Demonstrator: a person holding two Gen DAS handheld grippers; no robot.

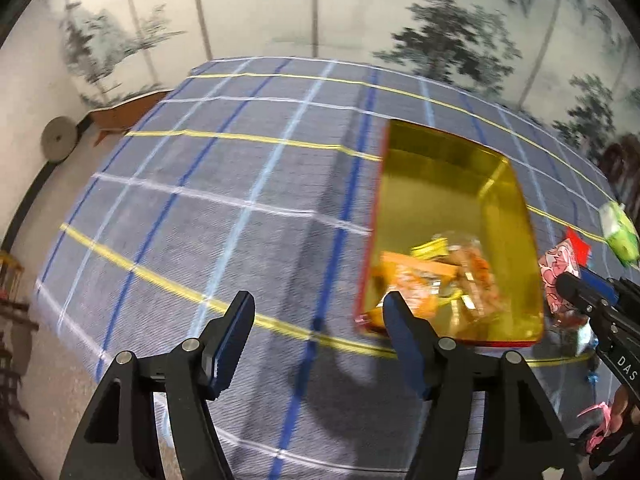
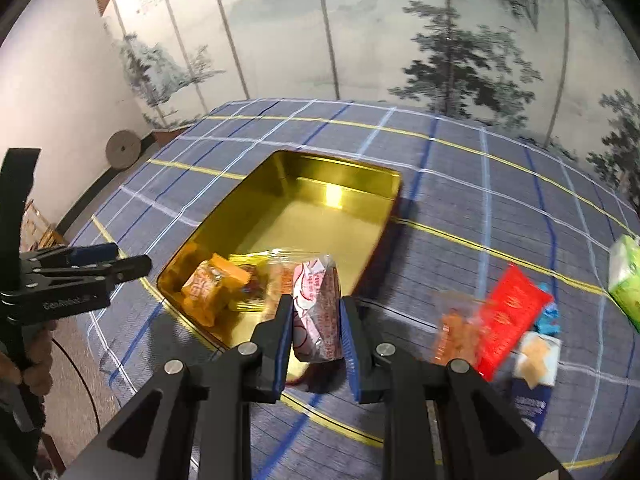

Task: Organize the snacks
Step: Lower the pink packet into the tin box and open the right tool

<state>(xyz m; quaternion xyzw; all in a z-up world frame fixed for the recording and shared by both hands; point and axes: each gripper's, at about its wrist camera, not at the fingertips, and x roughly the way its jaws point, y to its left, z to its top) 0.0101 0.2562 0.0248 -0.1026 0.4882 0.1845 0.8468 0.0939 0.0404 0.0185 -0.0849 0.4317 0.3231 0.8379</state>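
Observation:
A gold tin (image 1: 448, 184) (image 2: 320, 216) with a red outside lies open on the blue plaid cloth. Orange and clear snack packets (image 1: 436, 276) (image 2: 216, 284) lie in its near end. My right gripper (image 2: 316, 320) is shut on a pink and white snack packet (image 2: 316, 312) (image 1: 560, 276), held over the tin's near rim. My left gripper (image 1: 320, 320) is open with nothing between its fingers, hovering over the cloth left of the tin; in the right wrist view it shows at the left edge (image 2: 120, 260).
Loose snacks lie on the cloth right of the tin: an orange packet (image 2: 456, 332), a red packet (image 2: 508, 316), a blue wrapper (image 2: 548, 316), a pale cracker pack (image 2: 536, 356) and a green pack (image 2: 626, 280) (image 1: 620, 232). A painted screen (image 2: 360, 40) stands behind the table.

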